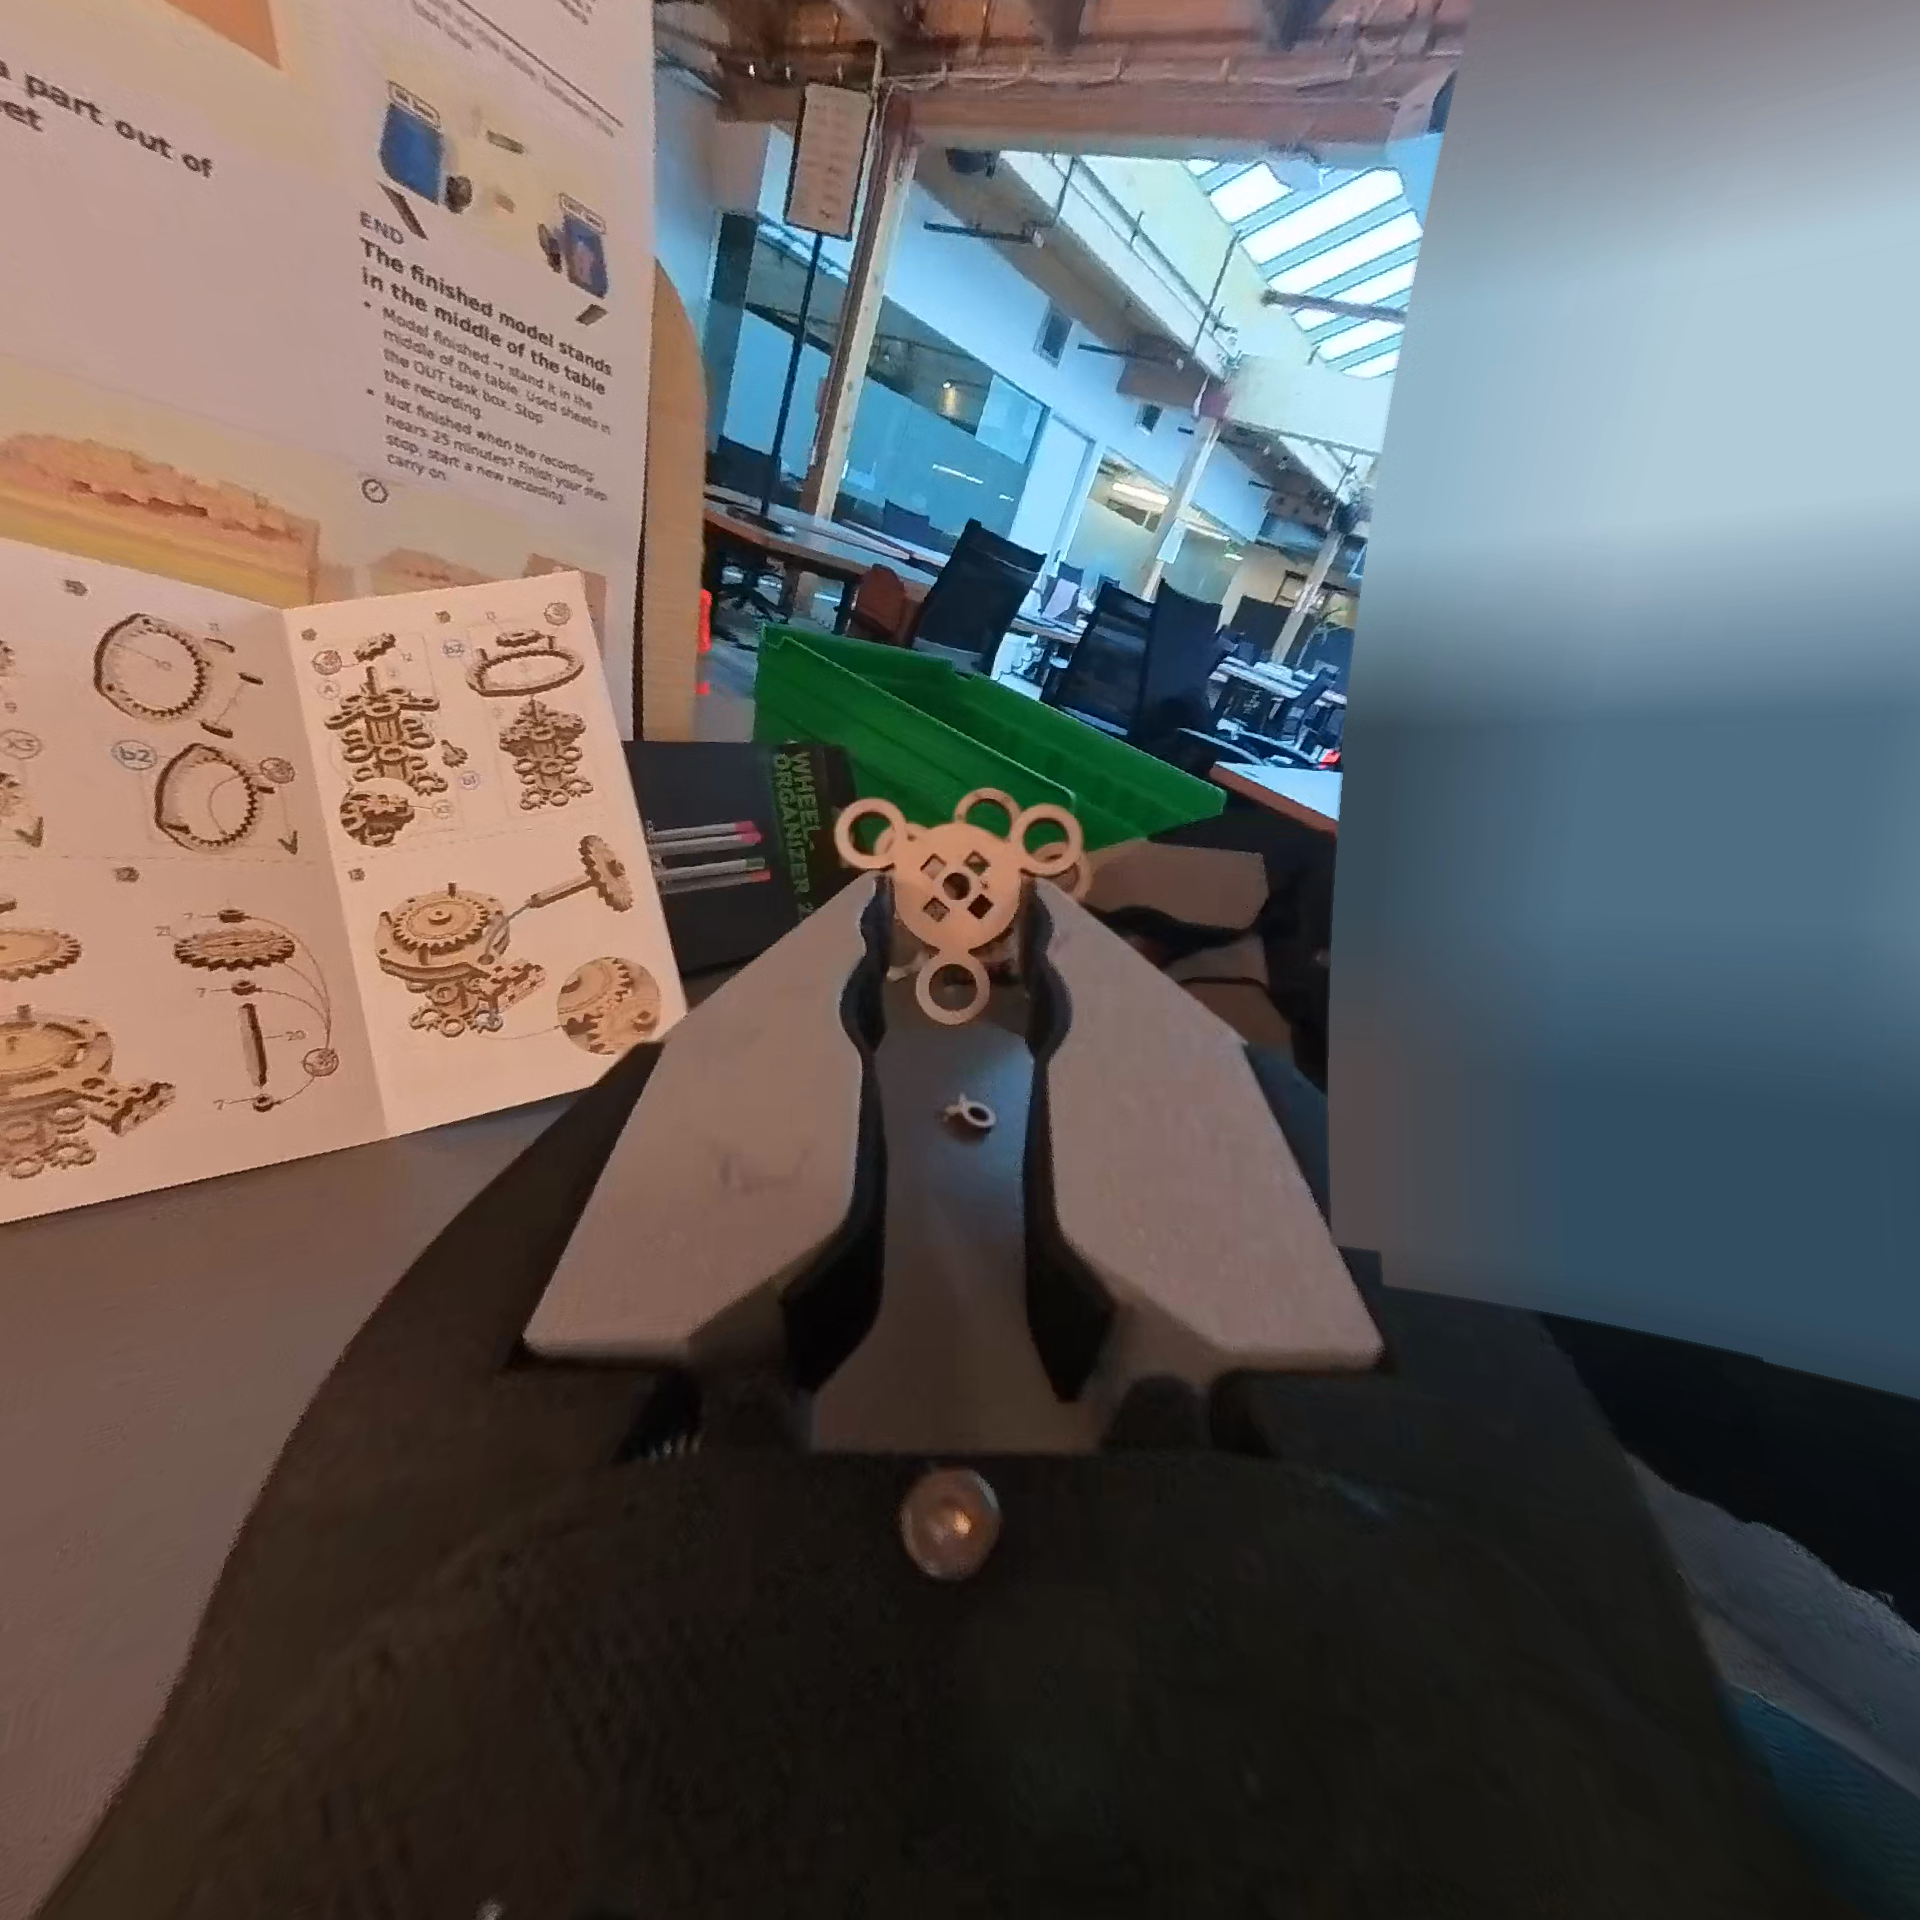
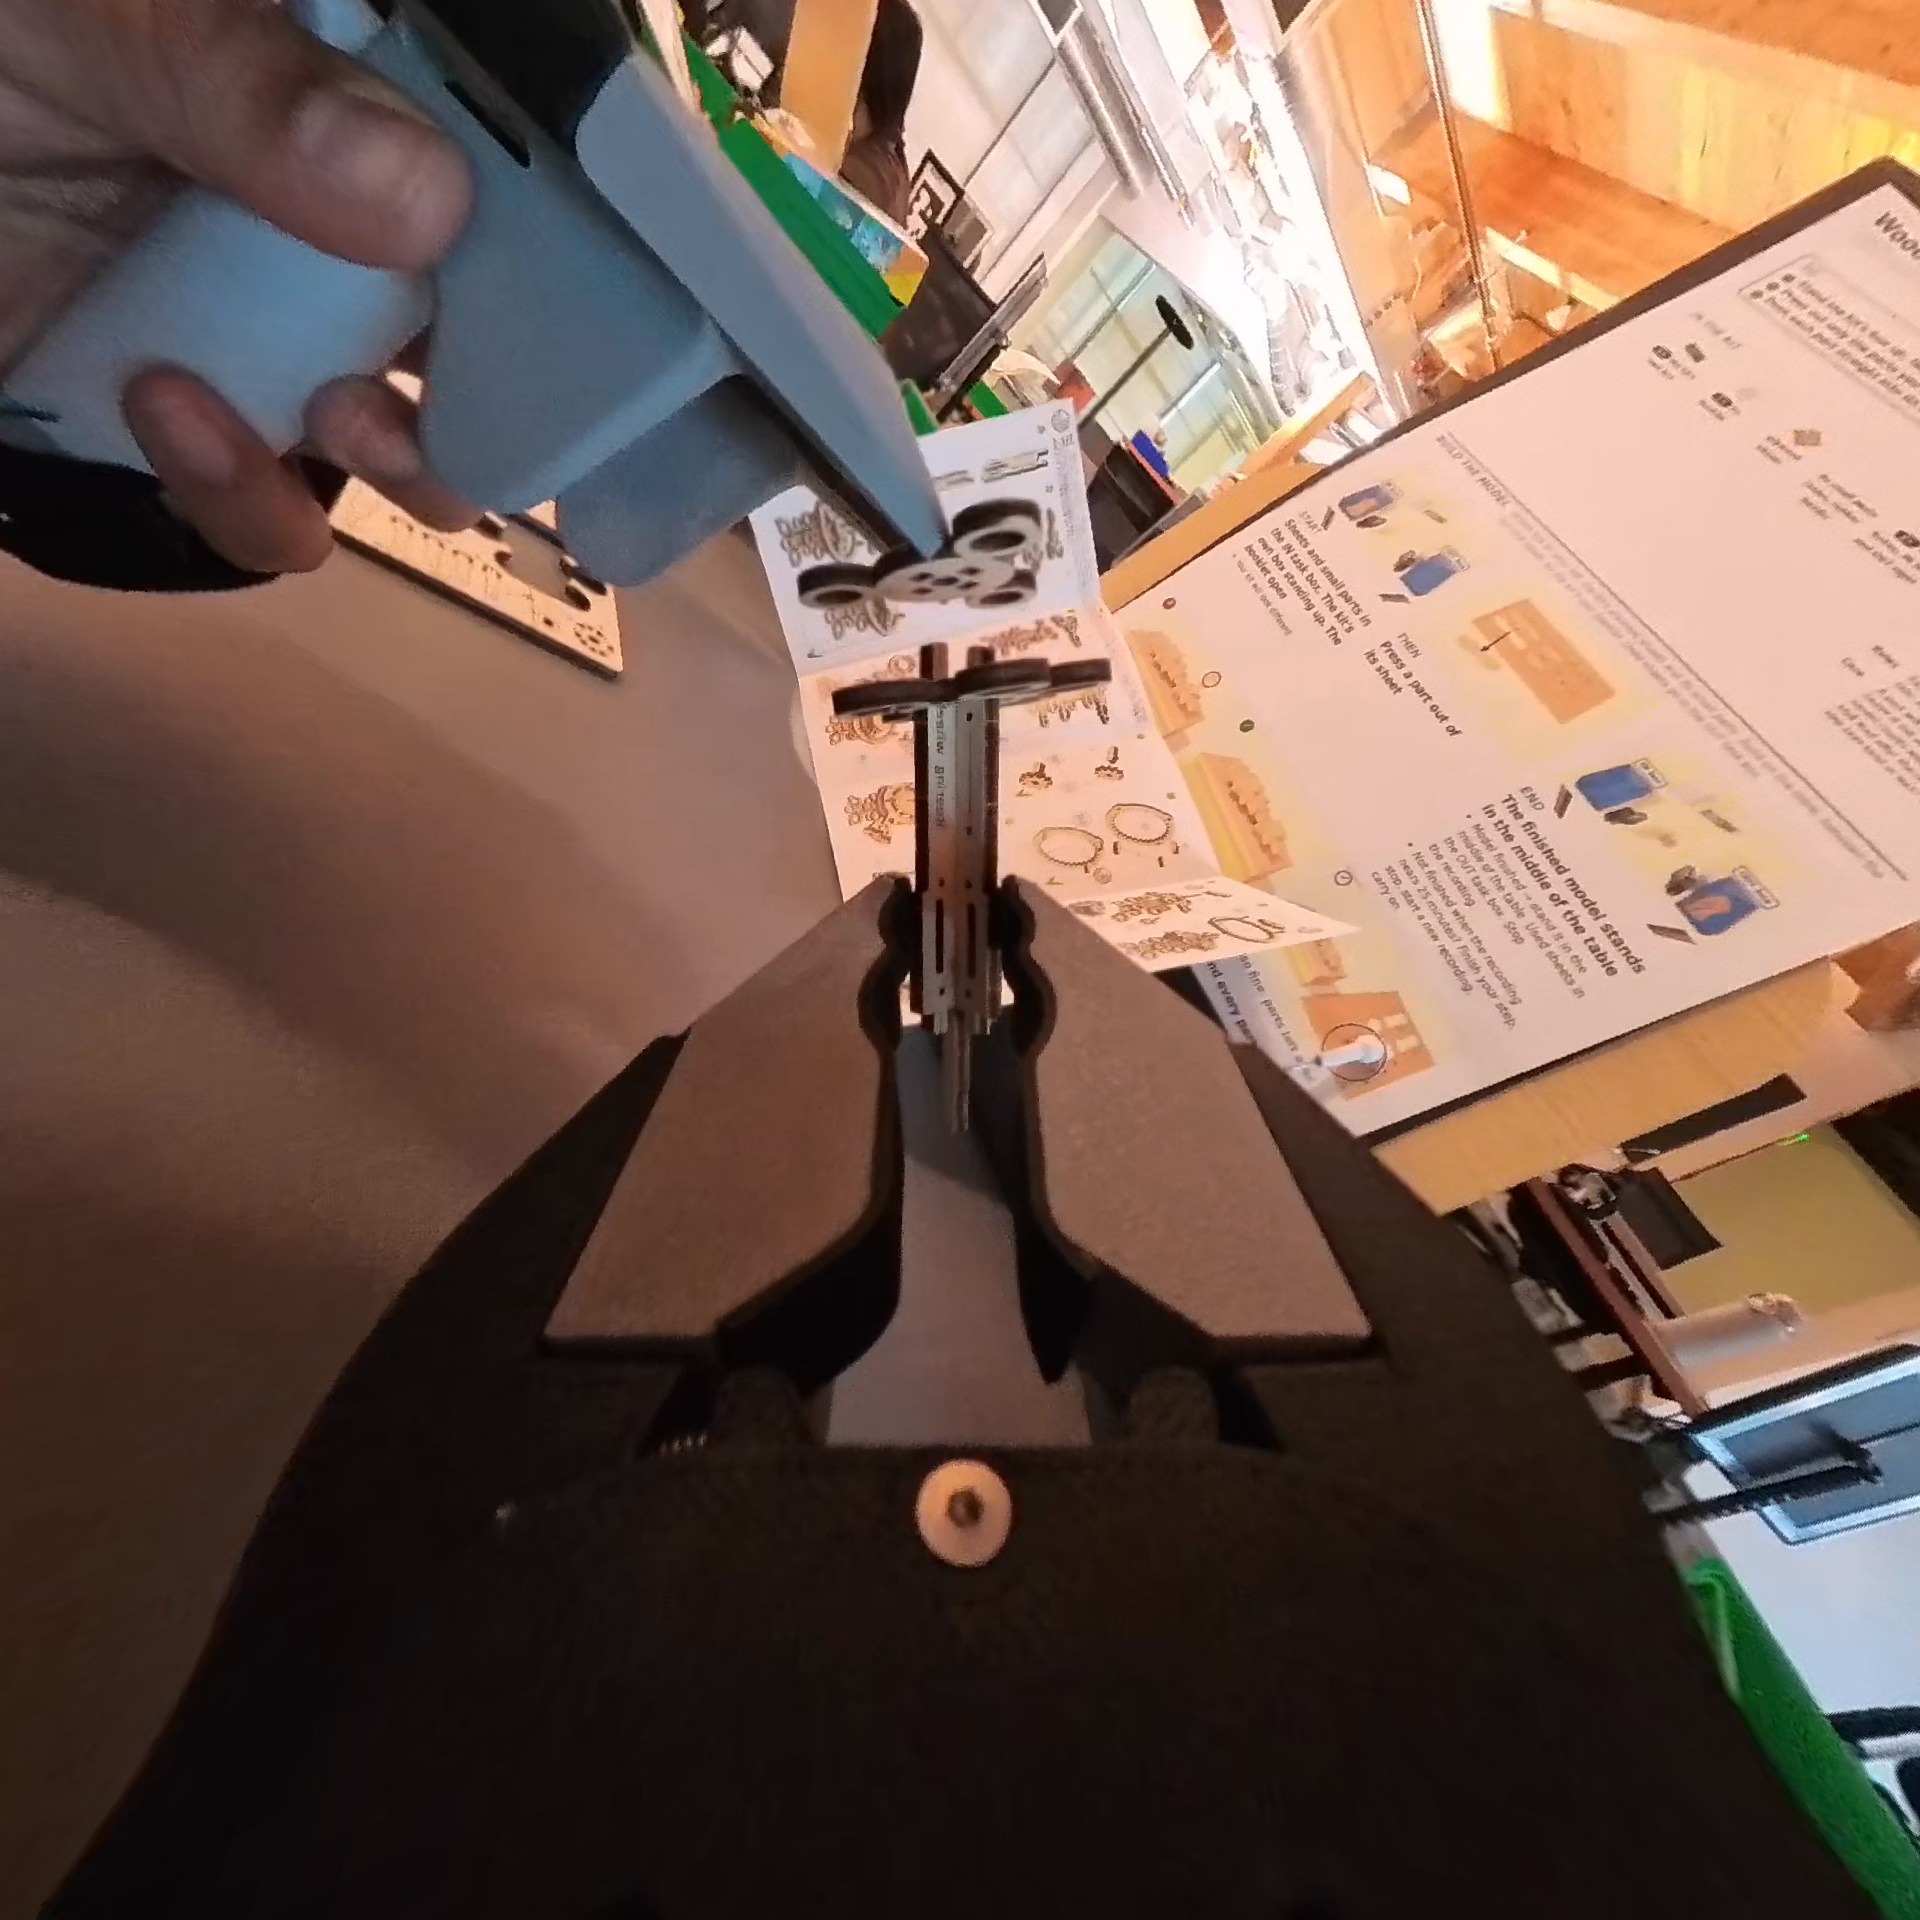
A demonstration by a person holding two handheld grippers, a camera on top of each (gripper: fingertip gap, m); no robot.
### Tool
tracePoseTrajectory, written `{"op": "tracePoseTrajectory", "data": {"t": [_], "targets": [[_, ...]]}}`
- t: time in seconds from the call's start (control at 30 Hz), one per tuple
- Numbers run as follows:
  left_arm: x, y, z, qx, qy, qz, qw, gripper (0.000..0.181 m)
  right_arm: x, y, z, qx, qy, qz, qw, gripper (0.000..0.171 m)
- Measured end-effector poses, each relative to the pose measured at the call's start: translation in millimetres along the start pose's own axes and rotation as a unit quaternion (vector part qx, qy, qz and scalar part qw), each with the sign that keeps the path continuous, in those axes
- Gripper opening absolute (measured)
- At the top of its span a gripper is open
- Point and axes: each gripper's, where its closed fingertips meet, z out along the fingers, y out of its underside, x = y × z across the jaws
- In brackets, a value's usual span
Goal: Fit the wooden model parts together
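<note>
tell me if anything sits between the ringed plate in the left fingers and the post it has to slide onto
Nothing visible does. In the right wrist view the ringed plate held by the left gripper hangs just beyond the tip of the slotted post, which the right gripper clamps. Only open air separates them; another plate already sits lower on the post.

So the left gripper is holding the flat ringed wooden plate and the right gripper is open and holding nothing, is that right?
Not quite. The right gripper is not open or idle: the right wrist view shows its fingers shut on the slotted wooden shaft, which already carries one ringed disc. The left gripper does hold the flat ringed wooden plate.
</note>
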Motion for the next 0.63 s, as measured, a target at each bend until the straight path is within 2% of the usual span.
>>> {"op": "tracePoseTrajectory", "data": {"t": [0.03,0.63], "targets": [[-1.9,0.0,0.0,-0.001,-0.004,0.005,1.000,0.021,0.7,0.3,-0.3,0.001,0.000,0.006,1.000,0.013],[8.4,8.4,8.4,-0.008,-0.015,-0.005,1.000,0.021,-1.5,0.0,0.3,0.000,-0.001,-0.005,1.000,0.013]]}}
